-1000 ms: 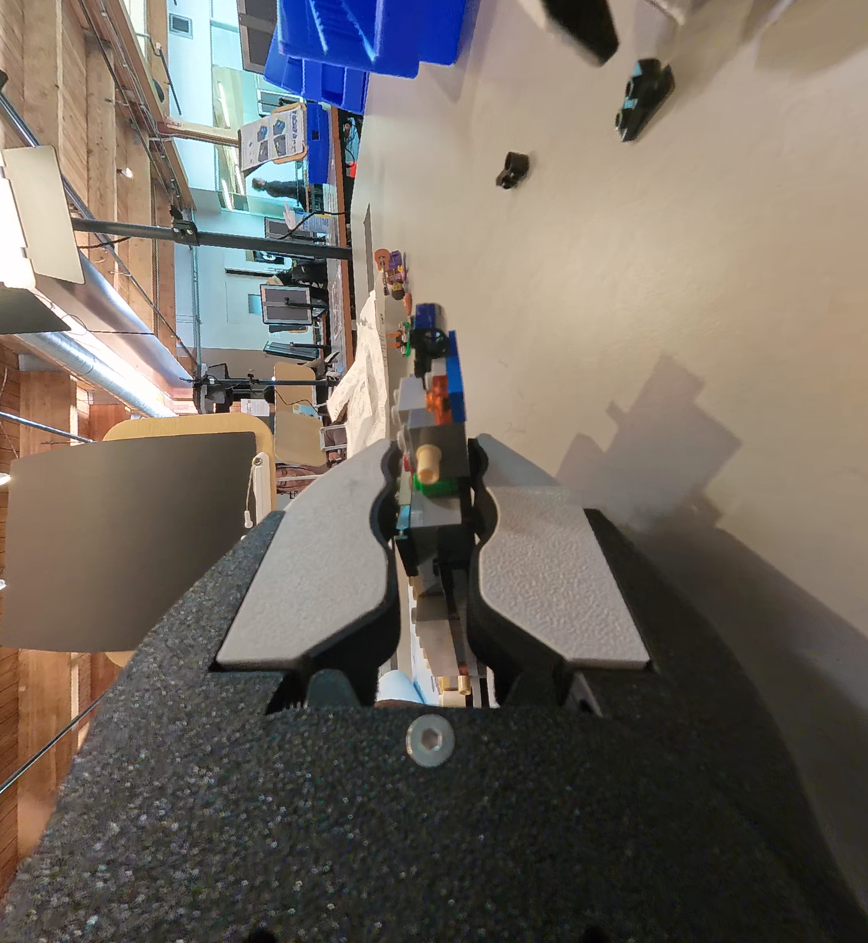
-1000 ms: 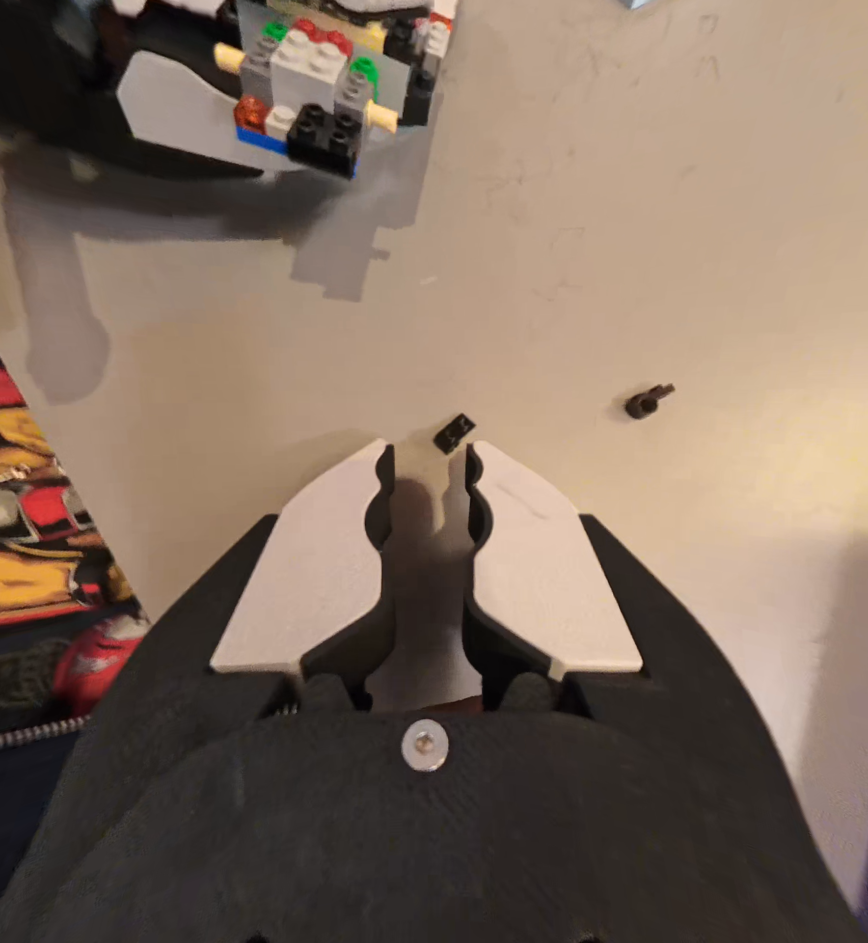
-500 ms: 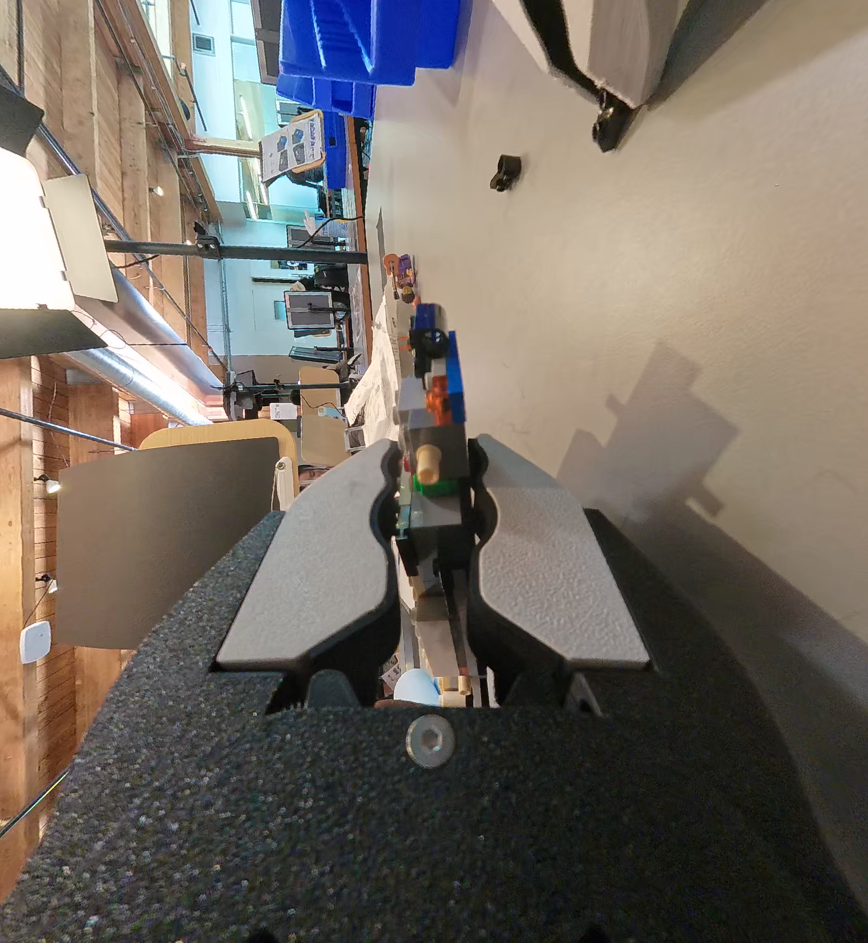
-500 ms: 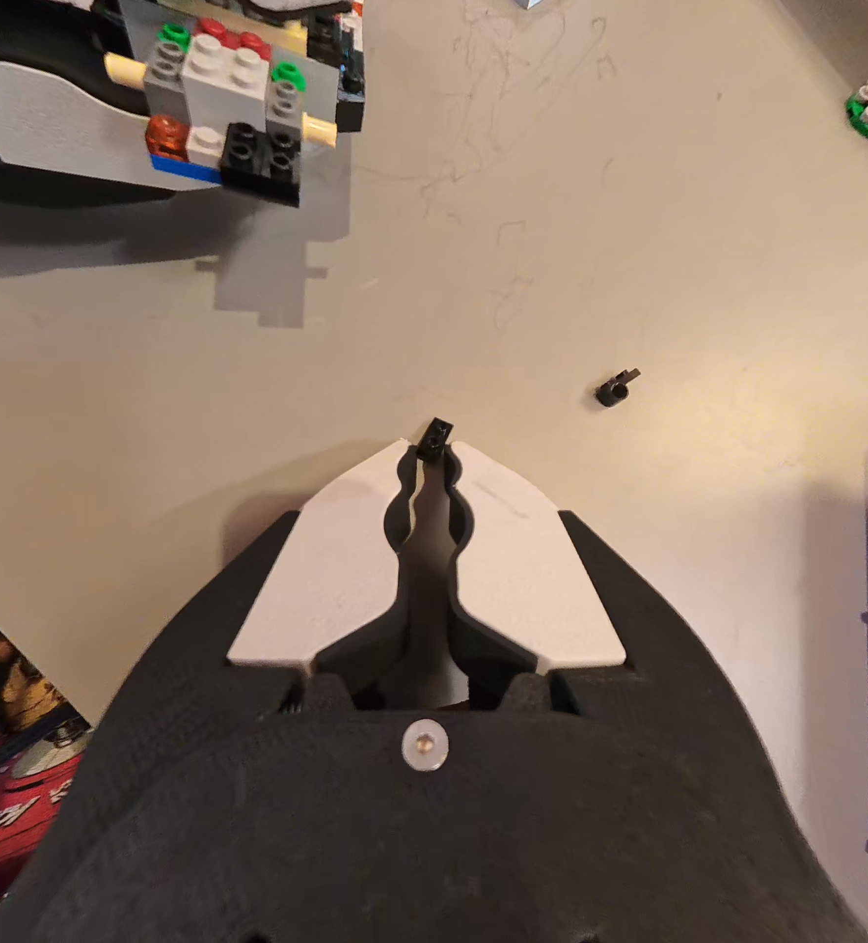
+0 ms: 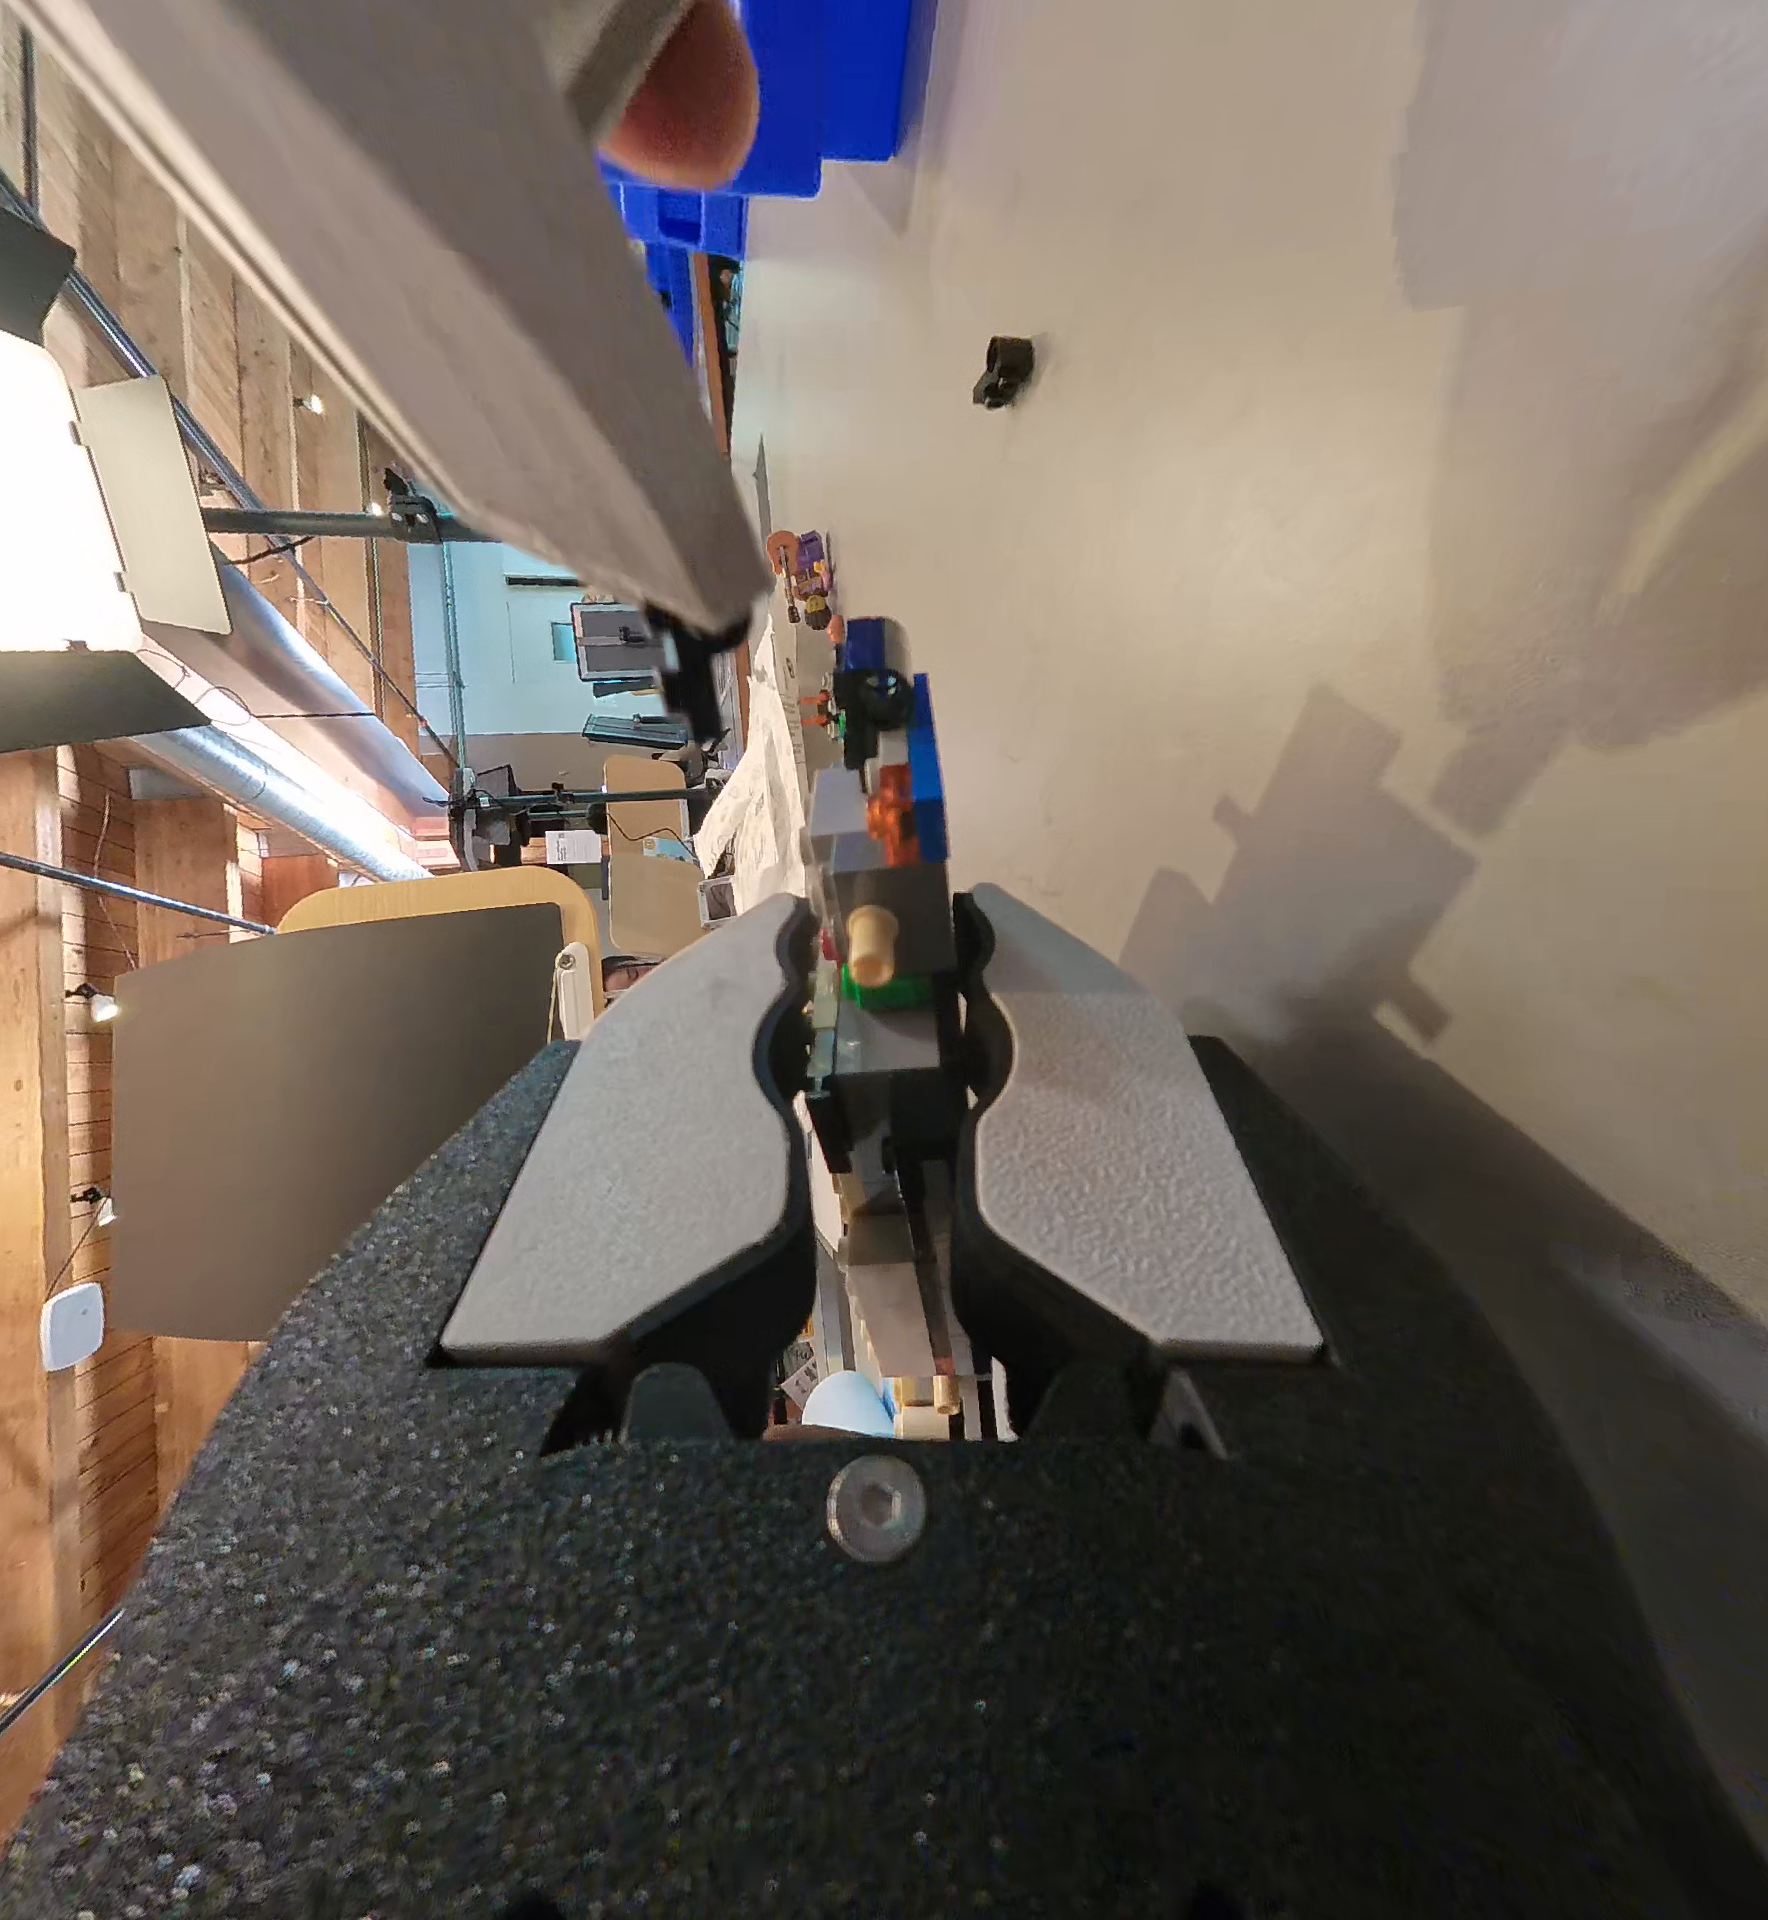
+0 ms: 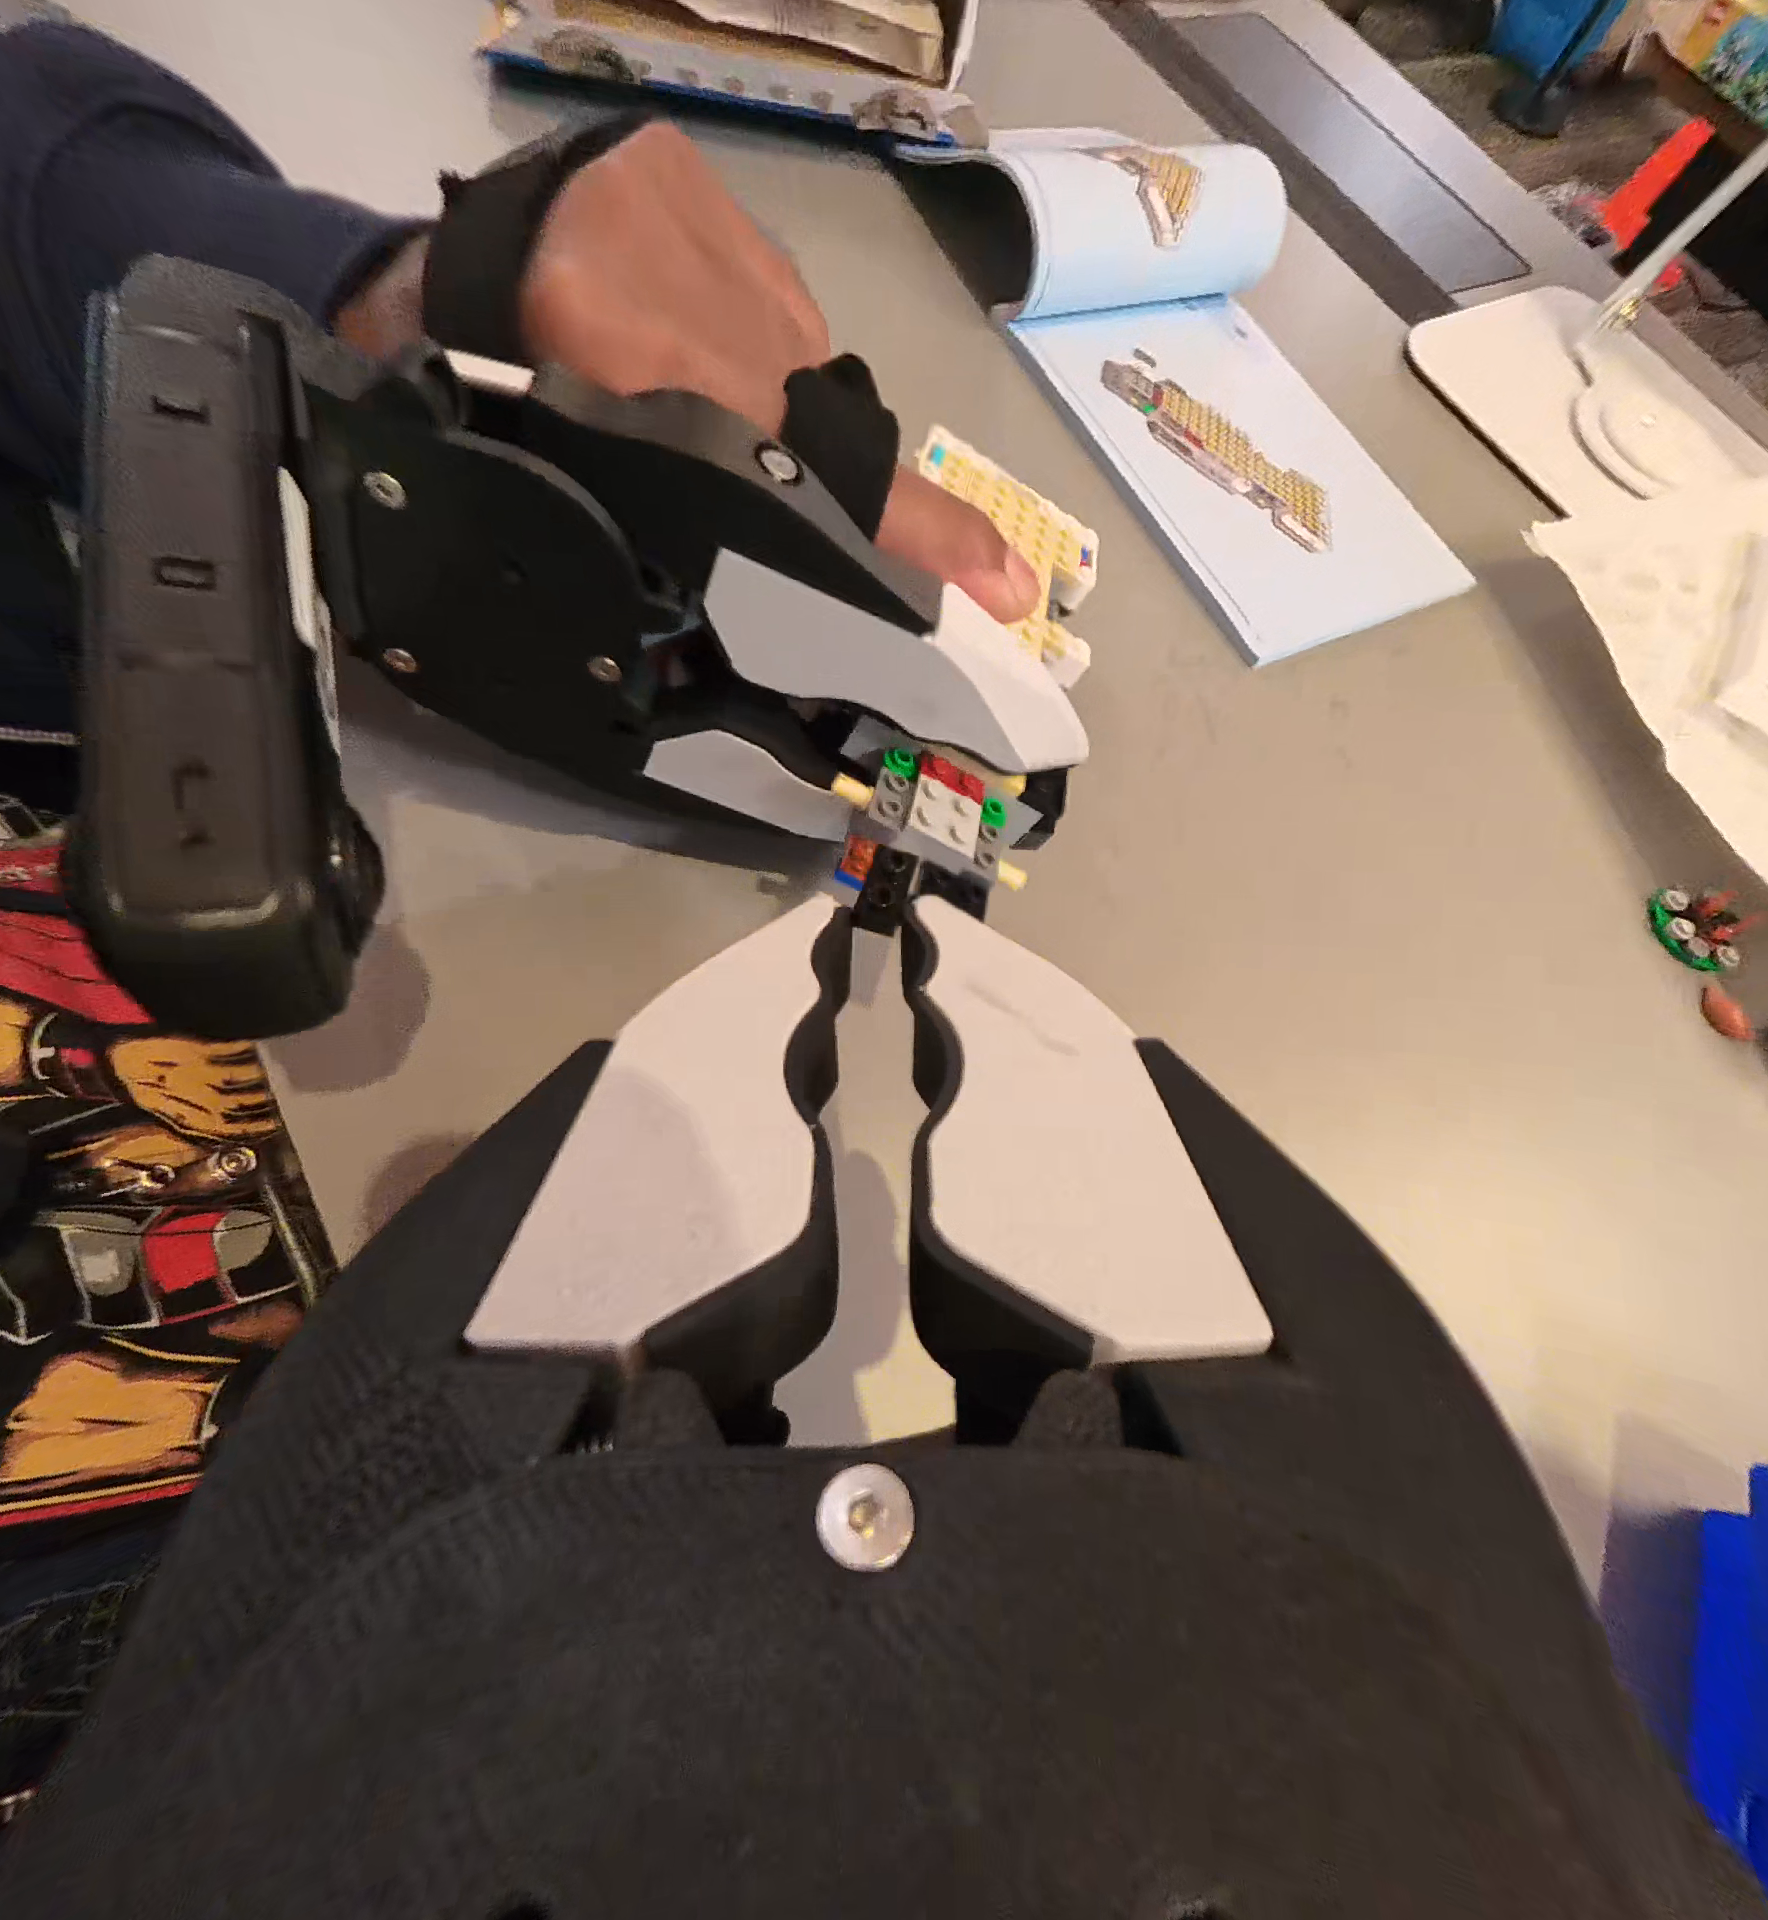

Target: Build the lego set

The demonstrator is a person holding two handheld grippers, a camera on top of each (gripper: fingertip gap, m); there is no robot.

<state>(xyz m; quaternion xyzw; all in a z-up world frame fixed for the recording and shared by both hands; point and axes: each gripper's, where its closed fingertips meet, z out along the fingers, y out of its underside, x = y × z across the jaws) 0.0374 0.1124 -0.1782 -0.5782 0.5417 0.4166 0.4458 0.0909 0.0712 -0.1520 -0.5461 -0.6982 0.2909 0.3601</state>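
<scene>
Up close, the left gripper (image 6: 973, 821) squeezes a colourful toy-brick model (image 6: 937, 821) tight, while the right gripper (image 6: 875, 920) pinches a small black brick (image 6: 882, 888) against it above the grey desk (image 6: 1327, 883).

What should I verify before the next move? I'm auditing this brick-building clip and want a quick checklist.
1. Left gripper clamps the multicoloured brick model: ok.
2. Right gripper pinches the small black two-stud brick at its tips: ok.
3. Black brick brought up to the model's near edge: ok.
4. Studs lined up for pressing: cannot tell.
5. Grey tabletop bare directly below the model: ok.
6. Open light-blue instruction booklet in sight: ok.
</scene>
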